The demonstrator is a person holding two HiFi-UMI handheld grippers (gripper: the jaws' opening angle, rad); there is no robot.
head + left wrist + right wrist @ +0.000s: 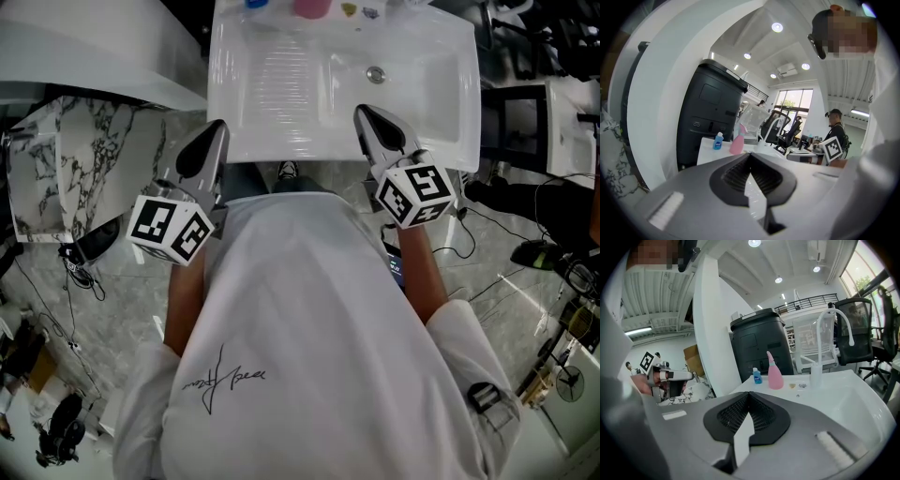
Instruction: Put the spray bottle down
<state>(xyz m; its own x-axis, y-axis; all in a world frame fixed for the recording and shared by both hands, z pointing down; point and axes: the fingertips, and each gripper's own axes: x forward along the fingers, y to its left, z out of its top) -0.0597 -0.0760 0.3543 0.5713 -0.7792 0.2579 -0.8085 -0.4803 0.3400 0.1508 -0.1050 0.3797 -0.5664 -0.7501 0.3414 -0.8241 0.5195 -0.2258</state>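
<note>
the white washbasin (225, 112) is the biggest thing here: a glossy, hard, rectangular moulded unit with a ribbed draining patch on its left side and a shallow bowl on the right. beyond its far edge stands a black wheeled bin (759, 348), matte plastic with a hinged lid. a slim white arched faucet (834, 329) rises from the back edge.

the left tool (217, 127) and the right tool (361, 111) hover over the near edge of the washbasin, each with its grey jaws brought together and its ribbed black pads meeting on nothing.

the pink spray bottle (775, 373) stands upright on the back edge, well apart from both tools. it is a smooth plastic cone with a narrow nozzle neck. just beside it on the left stands a small blue bottle (757, 376) with a white cap. a round metal drain (376, 74) sits in the bowl.

judging from this, the putting-down looks done: the bottle is standing free and neither tool grips it. the next move probably calls only for drawing the tools back without knocking anything.
</note>
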